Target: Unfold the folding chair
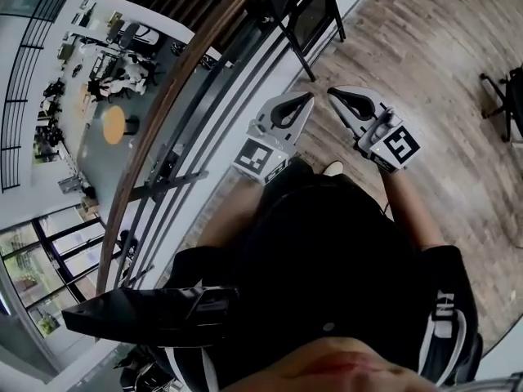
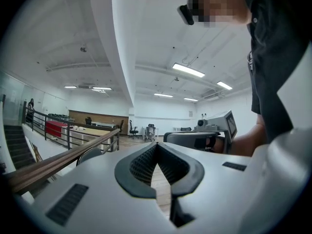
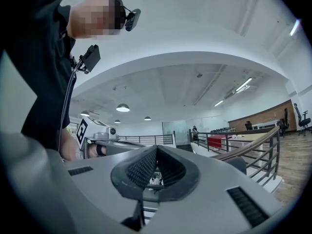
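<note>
A black chair [image 1: 302, 11] stands on the wood floor beside the railing, ahead of me in the head view. Only its rounded back top shows in the left gripper view [image 2: 90, 155] and in the right gripper view [image 3: 236, 165]. My left gripper [image 1: 309, 97] and right gripper [image 1: 332, 93] are held level side by side in front of my body, tips close together, well short of the chair. Both are shut with nothing between the jaws. The ribbed pads meet at the tip of the left gripper [image 2: 157, 146] and of the right gripper [image 3: 157, 149].
A wooden handrail [image 1: 188, 80] on black bars runs along the left, with a drop to a lower floor beyond it. An office chair base [image 1: 505, 96] stands at the far right. Wood floor [image 1: 433, 47] lies ahead and to the right.
</note>
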